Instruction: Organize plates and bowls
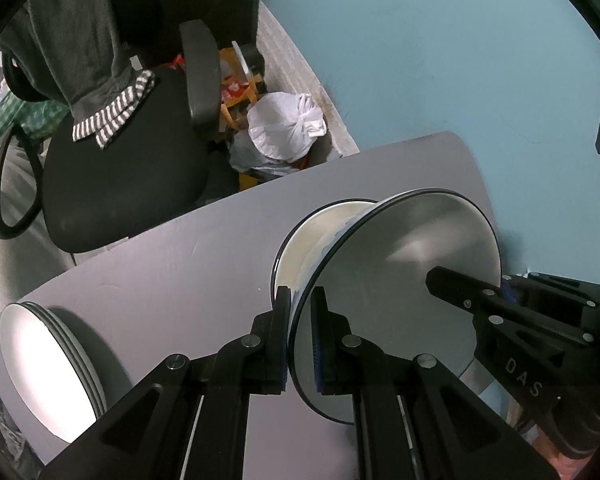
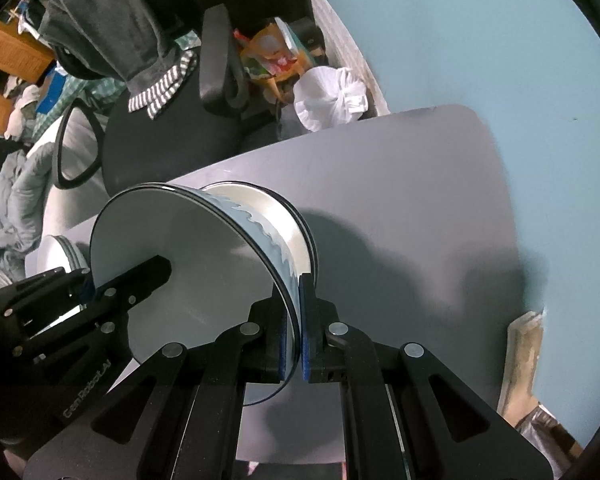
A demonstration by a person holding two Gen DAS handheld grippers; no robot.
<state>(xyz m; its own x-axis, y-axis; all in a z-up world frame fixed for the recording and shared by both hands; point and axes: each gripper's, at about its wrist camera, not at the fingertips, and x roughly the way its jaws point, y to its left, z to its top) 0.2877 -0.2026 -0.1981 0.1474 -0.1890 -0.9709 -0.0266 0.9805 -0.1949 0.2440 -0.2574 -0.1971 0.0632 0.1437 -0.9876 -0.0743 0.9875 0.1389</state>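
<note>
Black left gripper point(image 1: 300, 336) and right gripper point(image 2: 295, 328) level, both clamped on bowl point(image 1: 388, 280) rim.

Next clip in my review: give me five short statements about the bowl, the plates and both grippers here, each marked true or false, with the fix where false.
1. Both grippers grip the same bowl. True.
2. The left gripper is open and away from the bowl. False: it is shut on the bowl's rim.
3. A stack of white plates sits on the grey table. True.
4. The right gripper holds a plate from the stack. False: it clamps the bowl's rim.
5. The bowl has a dark rim and a blue wavy band outside. True.
</note>
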